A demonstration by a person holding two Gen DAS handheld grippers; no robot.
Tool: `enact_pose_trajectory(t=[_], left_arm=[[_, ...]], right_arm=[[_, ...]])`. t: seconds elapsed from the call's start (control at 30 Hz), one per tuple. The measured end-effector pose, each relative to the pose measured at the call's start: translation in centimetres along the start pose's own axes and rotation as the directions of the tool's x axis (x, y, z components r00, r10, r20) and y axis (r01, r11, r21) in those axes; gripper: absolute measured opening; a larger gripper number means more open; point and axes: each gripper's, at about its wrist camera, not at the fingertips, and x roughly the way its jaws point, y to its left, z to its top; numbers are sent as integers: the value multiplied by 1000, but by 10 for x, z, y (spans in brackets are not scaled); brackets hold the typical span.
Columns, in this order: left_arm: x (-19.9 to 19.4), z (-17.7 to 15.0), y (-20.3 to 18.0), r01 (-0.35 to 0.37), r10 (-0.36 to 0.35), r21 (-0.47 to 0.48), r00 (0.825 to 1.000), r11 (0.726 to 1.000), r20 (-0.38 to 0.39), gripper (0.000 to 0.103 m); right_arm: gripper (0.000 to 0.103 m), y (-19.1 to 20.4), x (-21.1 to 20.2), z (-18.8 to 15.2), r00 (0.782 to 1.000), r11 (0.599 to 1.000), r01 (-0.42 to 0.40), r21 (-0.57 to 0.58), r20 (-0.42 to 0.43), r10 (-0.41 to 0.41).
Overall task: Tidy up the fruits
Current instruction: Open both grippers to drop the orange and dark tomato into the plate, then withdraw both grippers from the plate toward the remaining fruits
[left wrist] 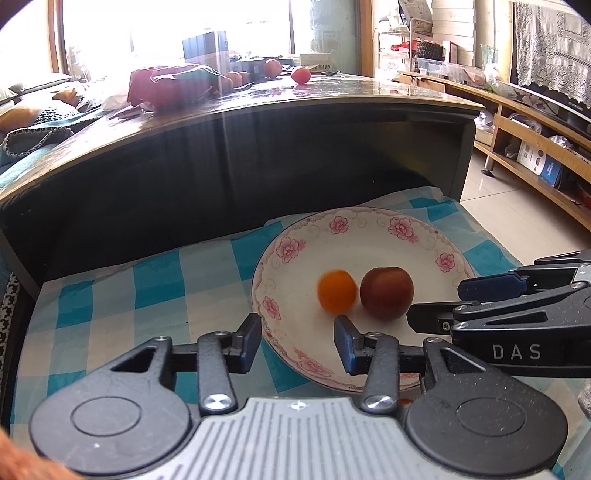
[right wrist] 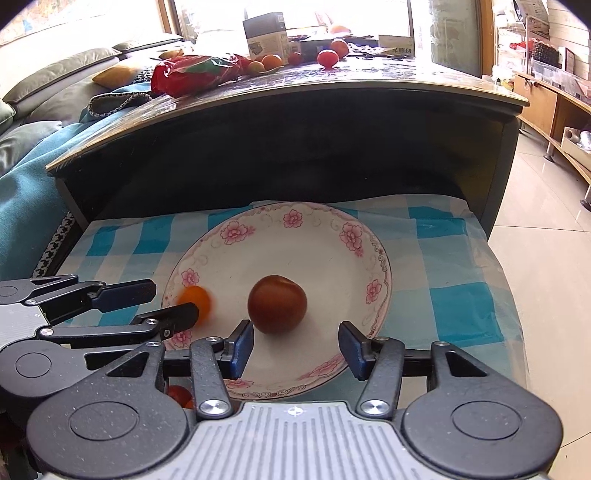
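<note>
The right gripper [right wrist: 295,347] stands with jaws apart over the plate [right wrist: 373,258]. A tomato [right wrist: 277,304] lies just ahead of them, untouched; a blurred orange [right wrist: 197,301] sits left, by the left gripper [right wrist: 164,304].

A low surface under a blue-and-white checked cloth [right wrist: 450,258] carries a white plate with pink flowers on its rim [right wrist: 351,236]. Behind it rises a dark table with a glossy brown top [right wrist: 388,79], and on that top lie a red plastic bag [right wrist: 192,74], several orange and red fruits [right wrist: 328,58] and a cardboard box [right wrist: 266,35].
</note>
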Motion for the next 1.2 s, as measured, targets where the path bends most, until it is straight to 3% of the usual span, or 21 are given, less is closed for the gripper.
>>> enact_pose_trajectory(t=[0.33, 0.67, 0.97, 1.2], left_arm=[[-31, -7, 8, 0, 1, -10, 1000, 1000, 12, 56], [-89, -39, 11, 27, -26, 52, 1000, 998, -13, 56], [-126, -76, 32, 54, -49, 55, 996, 997, -74, 56], [-125, -96, 50, 82, -79, 16, 990, 997, -119, 56]], right_arm=[[49, 4, -13, -4, 1000, 1000, -12, -6, 11, 13], [50, 20, -41, -26, 999, 999, -43, -16, -12, 43], [50, 60, -67, -64, 990, 983, -125, -137, -85, 114], [48, 82, -53, -82, 977, 954, -178, -240, -161, 141]])
